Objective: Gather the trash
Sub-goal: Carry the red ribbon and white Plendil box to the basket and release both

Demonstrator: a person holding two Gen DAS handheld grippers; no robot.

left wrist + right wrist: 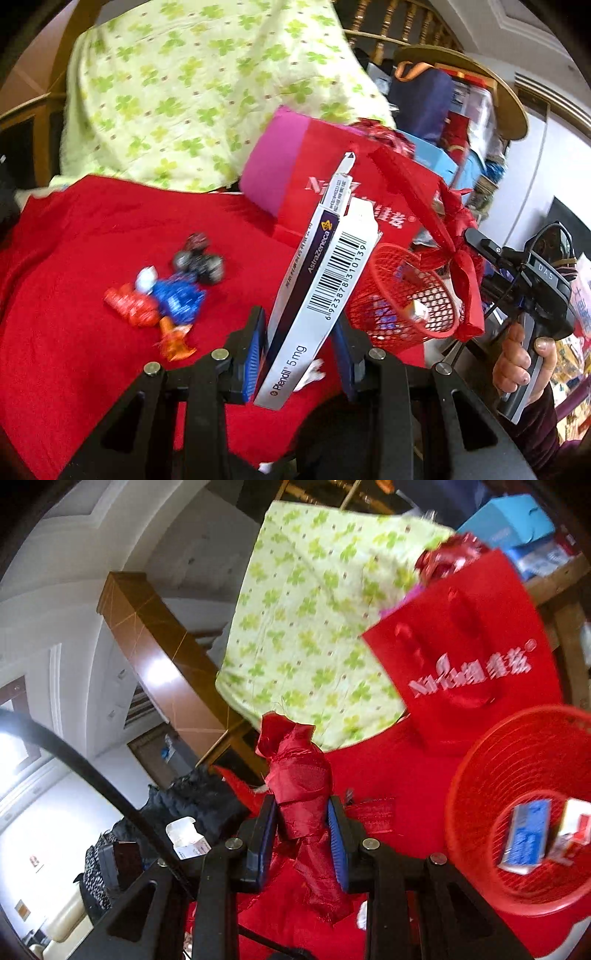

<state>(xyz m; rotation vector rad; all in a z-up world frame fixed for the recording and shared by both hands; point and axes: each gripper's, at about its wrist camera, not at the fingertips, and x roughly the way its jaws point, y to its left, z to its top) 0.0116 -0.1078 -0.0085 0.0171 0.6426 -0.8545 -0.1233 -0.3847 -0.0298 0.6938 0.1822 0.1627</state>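
Light, stiff but crushable medicine box (317,280), white and purple with a barcode, clamped by its lower end in the left hand-held gripper (301,354) at centre frame, tilted over the red table (74,258); best held across flat faces. Soft, limp red ribbon (303,794), pinched in the right hand-held gripper (303,834); red mesh basket (480,775) at lower right.

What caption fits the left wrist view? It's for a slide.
Left hand-held gripper holds a medicine box near the red mesh basket, candy wrappers behind.
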